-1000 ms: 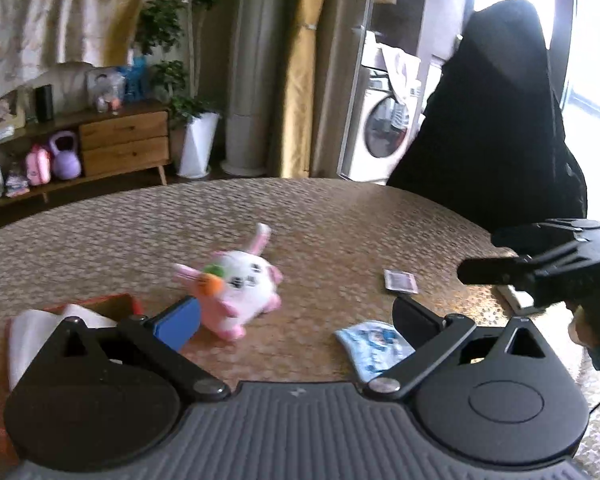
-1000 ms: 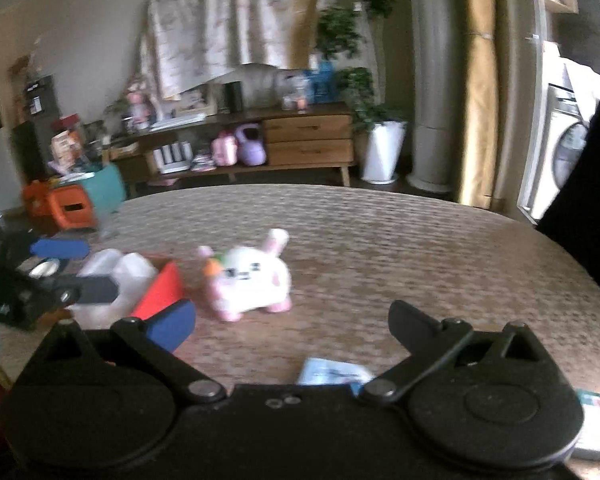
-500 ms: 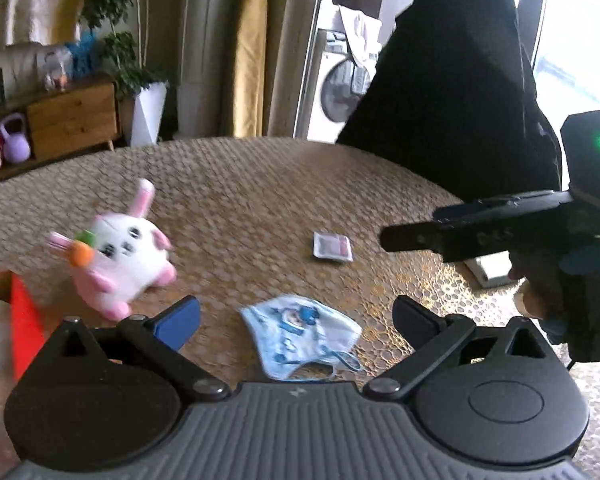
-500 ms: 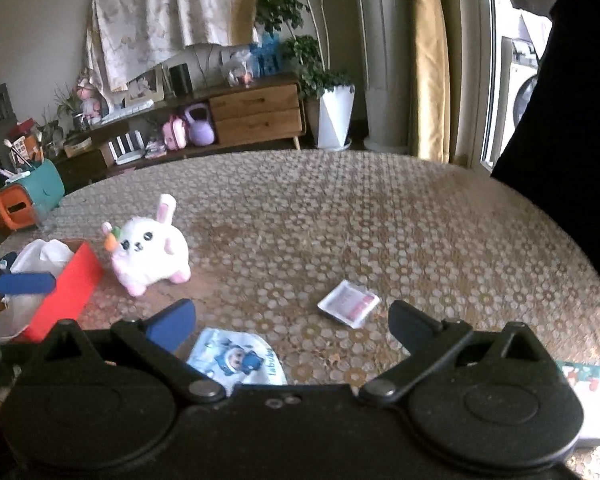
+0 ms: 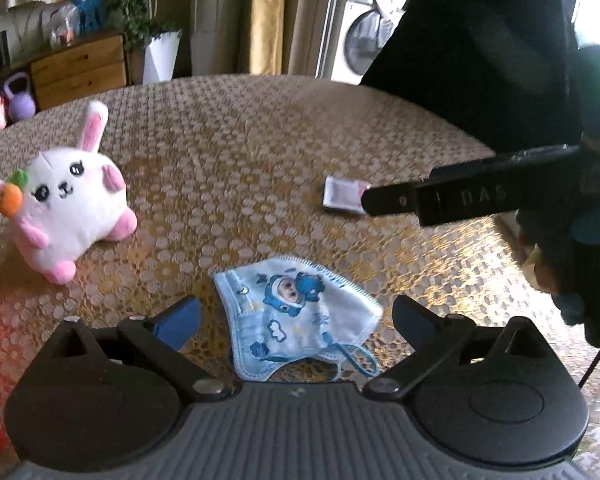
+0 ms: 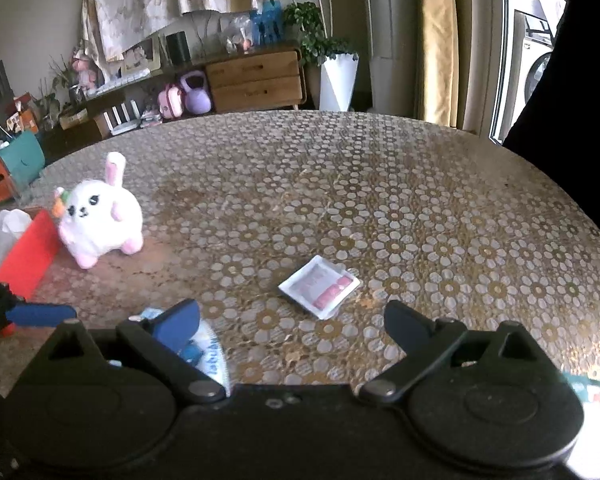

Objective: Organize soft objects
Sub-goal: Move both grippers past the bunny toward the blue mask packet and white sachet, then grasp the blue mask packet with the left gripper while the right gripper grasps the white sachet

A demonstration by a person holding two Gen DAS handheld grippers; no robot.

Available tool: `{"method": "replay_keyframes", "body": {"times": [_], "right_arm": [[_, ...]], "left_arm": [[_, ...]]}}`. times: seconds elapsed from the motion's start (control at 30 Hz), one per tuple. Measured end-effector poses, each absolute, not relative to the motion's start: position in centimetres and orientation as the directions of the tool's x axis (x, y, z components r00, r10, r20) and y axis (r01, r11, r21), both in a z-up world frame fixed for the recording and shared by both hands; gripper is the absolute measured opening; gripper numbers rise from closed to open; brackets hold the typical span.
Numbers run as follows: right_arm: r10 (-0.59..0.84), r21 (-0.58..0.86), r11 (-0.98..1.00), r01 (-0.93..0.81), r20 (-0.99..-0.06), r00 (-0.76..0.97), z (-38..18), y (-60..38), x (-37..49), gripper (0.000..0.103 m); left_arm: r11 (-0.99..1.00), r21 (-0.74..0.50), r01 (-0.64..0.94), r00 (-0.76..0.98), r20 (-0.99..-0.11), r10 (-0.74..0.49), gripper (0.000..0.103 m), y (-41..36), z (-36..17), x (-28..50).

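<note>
Blue-printed face mask (image 5: 296, 316) lies low-centre in my left view, between my left gripper (image 5: 296, 312)'s spread fingers, long axis across them; right gripper (image 6: 292, 320) spread, farther off.

A home living room — wooden sideboard (image 6: 256, 80), potted plant (image 6: 320, 48), washing machine (image 5: 360, 36).
</note>
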State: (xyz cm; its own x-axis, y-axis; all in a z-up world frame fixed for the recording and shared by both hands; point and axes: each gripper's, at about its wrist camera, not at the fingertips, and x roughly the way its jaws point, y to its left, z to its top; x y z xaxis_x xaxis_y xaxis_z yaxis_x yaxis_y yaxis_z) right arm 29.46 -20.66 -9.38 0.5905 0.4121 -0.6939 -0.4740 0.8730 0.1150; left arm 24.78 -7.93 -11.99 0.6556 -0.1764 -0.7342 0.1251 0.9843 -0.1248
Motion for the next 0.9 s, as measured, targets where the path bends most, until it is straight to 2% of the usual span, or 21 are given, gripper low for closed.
{"method": "replay_keyframes", "body": {"times": [0.3, 0.77, 0.9], "right_arm": [[0.389, 0.085, 0.869, -0.487, -0.727, 0.566, -11.9, -19.0, 32.9, 0.096], [0.33, 0.013, 0.873, -0.487, -0.751, 0.572, -14.4, -17.6, 34.9, 0.092], [0.322, -0.008, 0.873, -0.488, -0.742, 0.588, -14.4, -17.5, 34.7, 0.086]], "left_arm": [[0.991, -0.076, 0.109, 0.632, -0.764, -0.128, 0.103, -8.8, -14.6, 25.9], [0.994, -0.015, 0.108, 0.657, -0.749, -0.083, 0.103, -9.8, -15.7, 26.5], [0.994, -0.012, 0.11, 0.667, -0.741, -0.083, 0.099, -9.8, -15.8, 26.4]]}}
